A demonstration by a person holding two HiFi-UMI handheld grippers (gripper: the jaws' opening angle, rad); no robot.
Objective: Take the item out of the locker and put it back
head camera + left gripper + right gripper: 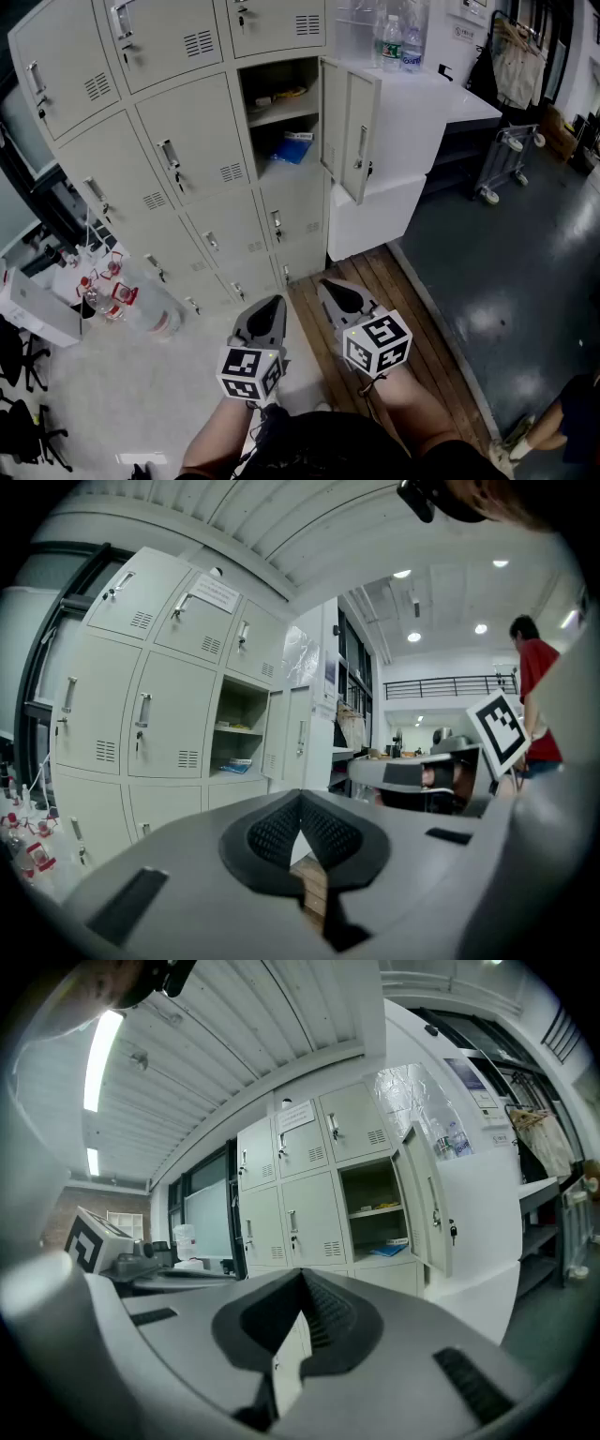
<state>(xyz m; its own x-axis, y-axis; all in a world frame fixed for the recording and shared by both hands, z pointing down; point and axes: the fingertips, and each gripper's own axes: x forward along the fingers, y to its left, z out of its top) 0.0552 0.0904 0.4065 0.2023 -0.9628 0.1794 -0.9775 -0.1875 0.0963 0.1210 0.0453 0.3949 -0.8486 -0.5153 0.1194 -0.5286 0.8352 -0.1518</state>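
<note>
The left tool (270,307) has its jaws shut tip to tip with nothing between them. The right tool (330,289) is closed and empty in the same way. The two sit side by side, not touching, low in front of the open locker (272,127) and well short of it, both pointing towards it. Inside that locker a blue item (292,147) lies flat on the lower shelf, and a yellowish item (281,95) rests on the shelf above it. The locker's door (356,136) stands swung out to its right. Beyond the door, a white bench (441,94) carries clear bottles (394,42). Below the locker runs a strip of wooden floor (403,309), and down to the locker's left, red-labelled bottles (117,295) stand on the floor.
</note>
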